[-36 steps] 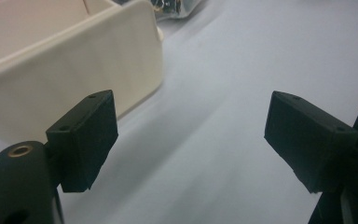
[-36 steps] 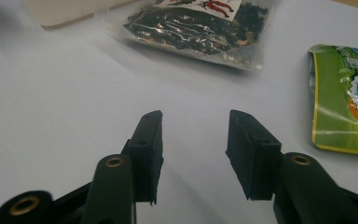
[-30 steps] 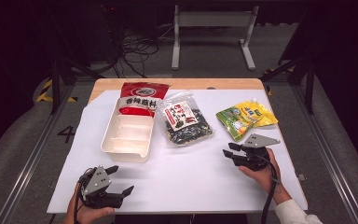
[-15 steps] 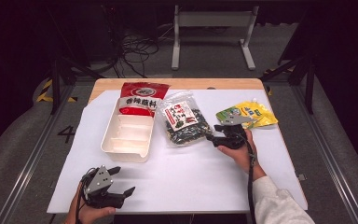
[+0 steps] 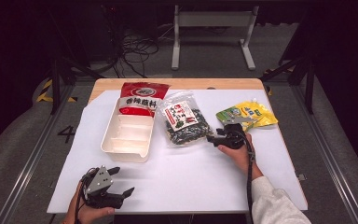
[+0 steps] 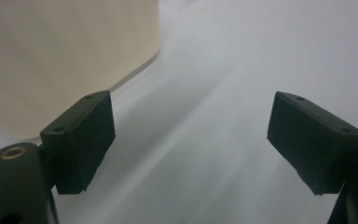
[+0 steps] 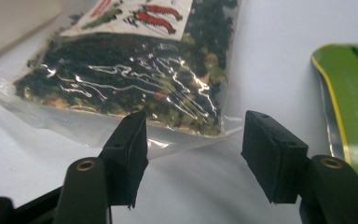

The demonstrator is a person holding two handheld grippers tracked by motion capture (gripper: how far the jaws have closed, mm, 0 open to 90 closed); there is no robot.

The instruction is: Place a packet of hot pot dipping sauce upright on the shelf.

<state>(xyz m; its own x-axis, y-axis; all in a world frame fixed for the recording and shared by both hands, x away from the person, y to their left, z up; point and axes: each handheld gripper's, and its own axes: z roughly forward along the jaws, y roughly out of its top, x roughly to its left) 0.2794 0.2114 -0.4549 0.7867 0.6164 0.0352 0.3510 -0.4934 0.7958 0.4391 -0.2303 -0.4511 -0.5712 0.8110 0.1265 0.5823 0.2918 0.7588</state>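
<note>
With its jaws spread and empty, the right claw [image 7: 193,156] nears the clear bag of dried seaweed mix [image 7: 130,70] at centre frame (slick, floppy film), so it may pinch only the thin edge and slip

Left black two-jaw gripper [image 5: 121,182]: held low at the near table edge in the person's left hand [image 5: 91,212], jaws wide apart. Right black two-jaw gripper [image 5: 212,138]: extended forward on a grey-sleeved forearm [image 5: 272,205], jaws parted, empty.
</note>
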